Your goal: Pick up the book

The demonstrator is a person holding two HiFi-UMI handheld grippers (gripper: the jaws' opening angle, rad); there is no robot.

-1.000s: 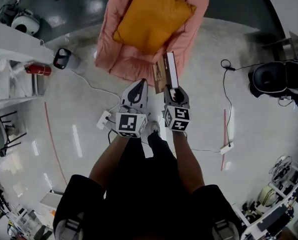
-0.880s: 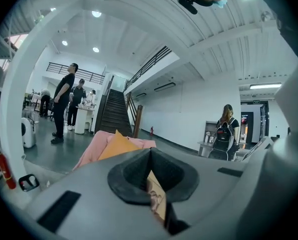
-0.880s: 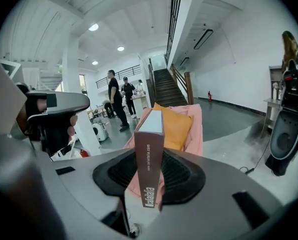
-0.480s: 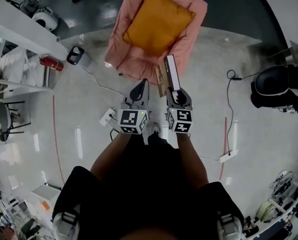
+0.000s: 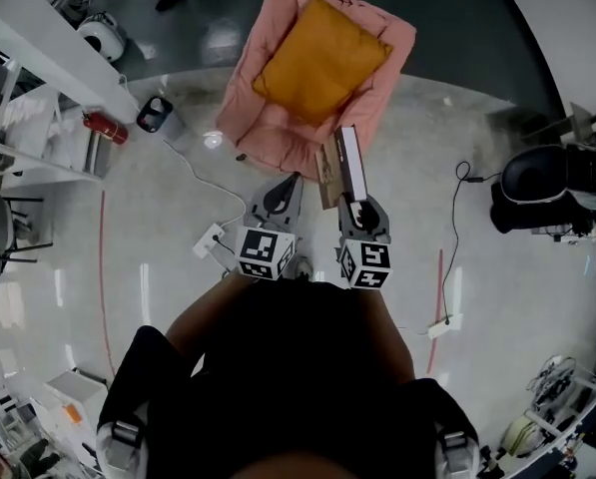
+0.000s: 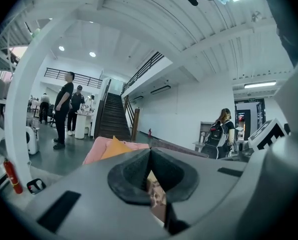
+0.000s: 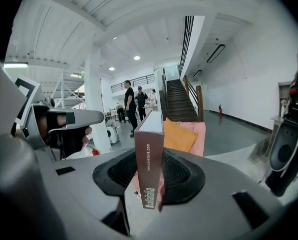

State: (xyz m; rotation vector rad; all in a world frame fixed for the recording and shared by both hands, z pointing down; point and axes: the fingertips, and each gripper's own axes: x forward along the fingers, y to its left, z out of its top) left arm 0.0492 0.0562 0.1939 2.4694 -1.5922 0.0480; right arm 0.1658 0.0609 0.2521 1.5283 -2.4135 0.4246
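Note:
A dark brown book (image 5: 348,163) with a white page edge stands on edge between the jaws of my right gripper (image 5: 358,206), which is shut on it. In the right gripper view the book's spine (image 7: 149,159) rises straight out of the pads. The book hangs in the air over the front edge of a pink armchair (image 5: 274,128) that carries an orange cushion (image 5: 320,58). To the book's left, my left gripper (image 5: 282,192) is shut with nothing in it; its pads meet in a line (image 6: 149,160).
A red fire extinguisher (image 5: 104,127) and white shelving stand at the left. On the floor lie a white power strip (image 5: 209,239) and its cable. A black office chair (image 5: 539,180) is at the right. People stand by a staircase (image 6: 65,109).
Both grippers have come up and drawn back slightly from the armchair. The book has stayed clamped in the right one; the left has stayed shut and empty.

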